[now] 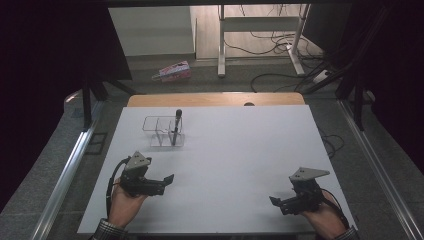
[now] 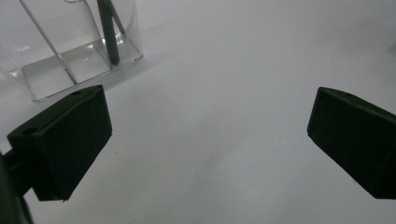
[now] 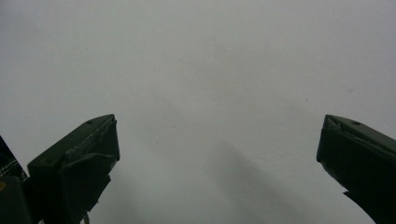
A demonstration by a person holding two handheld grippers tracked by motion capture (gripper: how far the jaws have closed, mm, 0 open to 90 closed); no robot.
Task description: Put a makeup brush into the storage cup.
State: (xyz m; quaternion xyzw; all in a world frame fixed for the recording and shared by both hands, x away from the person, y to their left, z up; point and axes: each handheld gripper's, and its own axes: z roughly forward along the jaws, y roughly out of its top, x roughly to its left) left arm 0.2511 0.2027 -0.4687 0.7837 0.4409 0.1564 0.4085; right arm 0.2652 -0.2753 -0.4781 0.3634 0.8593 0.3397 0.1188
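Observation:
A clear plastic organiser (image 1: 160, 131) with several compartments stands on the white table (image 1: 235, 150) toward the back left. A dark pen (image 1: 176, 127) stands upright in its right compartment. In the left gripper view the organiser (image 2: 70, 56) and the pen (image 2: 108, 35) sit at the upper left, beyond the jaws. My left gripper (image 1: 169, 179) rests near the front left of the table, open and empty (image 2: 205, 135). My right gripper (image 1: 274, 201) sits at the front right, open, with bare table between its jaws (image 3: 217, 154).
A wooden strip (image 1: 215, 99) borders the table's far edge. Beyond it, on the floor, lie a pink box (image 1: 174, 71), cables and a white table frame (image 1: 260, 30). Metal rails (image 1: 65, 170) run along both sides.

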